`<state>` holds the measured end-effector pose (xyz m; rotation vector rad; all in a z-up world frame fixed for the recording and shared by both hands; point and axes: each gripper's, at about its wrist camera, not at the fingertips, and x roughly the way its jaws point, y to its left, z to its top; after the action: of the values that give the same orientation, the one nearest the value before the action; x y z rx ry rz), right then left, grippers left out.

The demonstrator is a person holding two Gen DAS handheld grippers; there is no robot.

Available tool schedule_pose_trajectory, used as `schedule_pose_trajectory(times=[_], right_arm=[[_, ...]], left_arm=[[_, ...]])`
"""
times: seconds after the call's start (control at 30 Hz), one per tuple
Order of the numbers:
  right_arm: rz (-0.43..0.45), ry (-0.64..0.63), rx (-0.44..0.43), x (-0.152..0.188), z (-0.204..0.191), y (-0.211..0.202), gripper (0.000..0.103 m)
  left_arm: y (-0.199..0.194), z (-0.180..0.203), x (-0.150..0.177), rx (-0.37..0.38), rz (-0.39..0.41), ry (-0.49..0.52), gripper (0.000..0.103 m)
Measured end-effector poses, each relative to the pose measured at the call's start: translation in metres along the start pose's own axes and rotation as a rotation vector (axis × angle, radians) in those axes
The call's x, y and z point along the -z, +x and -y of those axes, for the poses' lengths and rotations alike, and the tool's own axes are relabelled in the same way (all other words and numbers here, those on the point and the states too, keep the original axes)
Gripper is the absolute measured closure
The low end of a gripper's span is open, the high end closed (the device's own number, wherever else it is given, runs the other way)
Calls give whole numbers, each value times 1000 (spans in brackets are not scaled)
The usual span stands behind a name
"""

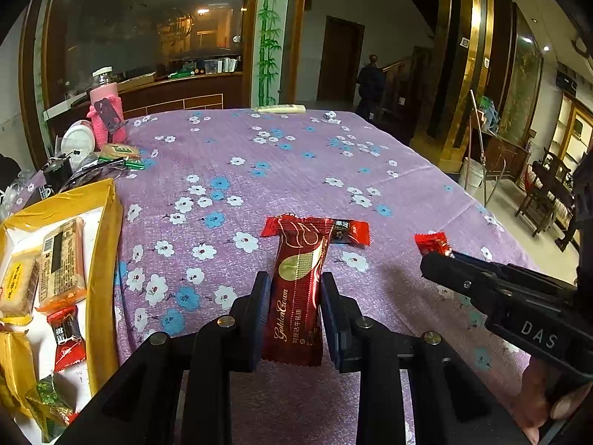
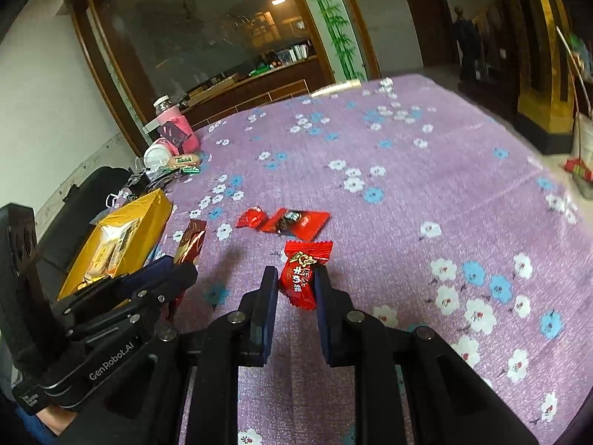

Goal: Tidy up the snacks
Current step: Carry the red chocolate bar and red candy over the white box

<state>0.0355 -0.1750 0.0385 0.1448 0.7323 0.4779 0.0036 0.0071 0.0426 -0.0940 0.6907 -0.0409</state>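
Note:
My left gripper (image 1: pixel 295 285) is shut on a long dark red GoldenCrown bar (image 1: pixel 298 289), held above the purple flowered cloth; the bar also shows in the right wrist view (image 2: pixel 191 241). My right gripper (image 2: pixel 295 278) is shut on a small red candy packet (image 2: pixel 304 272), which also shows in the left wrist view (image 1: pixel 431 243). A red and black candy (image 2: pixel 296 222) and a small red twisted candy (image 2: pixel 251 217) lie on the cloth ahead. A yellow box (image 1: pixel 105 259) at the left holds several wrapped snacks.
A pink-sleeved bottle (image 1: pixel 107 115), a white round item (image 1: pixel 78 141) and a packaged cake (image 1: pixel 118 151) crowd the far left corner. The table's right edge (image 1: pixel 481 200) drops to the floor, with chairs (image 1: pixel 548 193) beyond. A person (image 1: pixel 370 81) stands far off.

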Motion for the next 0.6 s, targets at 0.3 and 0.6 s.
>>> schedule_pose_trajectory(times=[0.3,0.6], right_arm=[[49,-60,58,0,-12,-4,85],[72,-80,134,1,-17,-7,85]], left_arm=[[-11,7,2,-21,53,33,76],[-24,10,0,-27,103,48,76]])
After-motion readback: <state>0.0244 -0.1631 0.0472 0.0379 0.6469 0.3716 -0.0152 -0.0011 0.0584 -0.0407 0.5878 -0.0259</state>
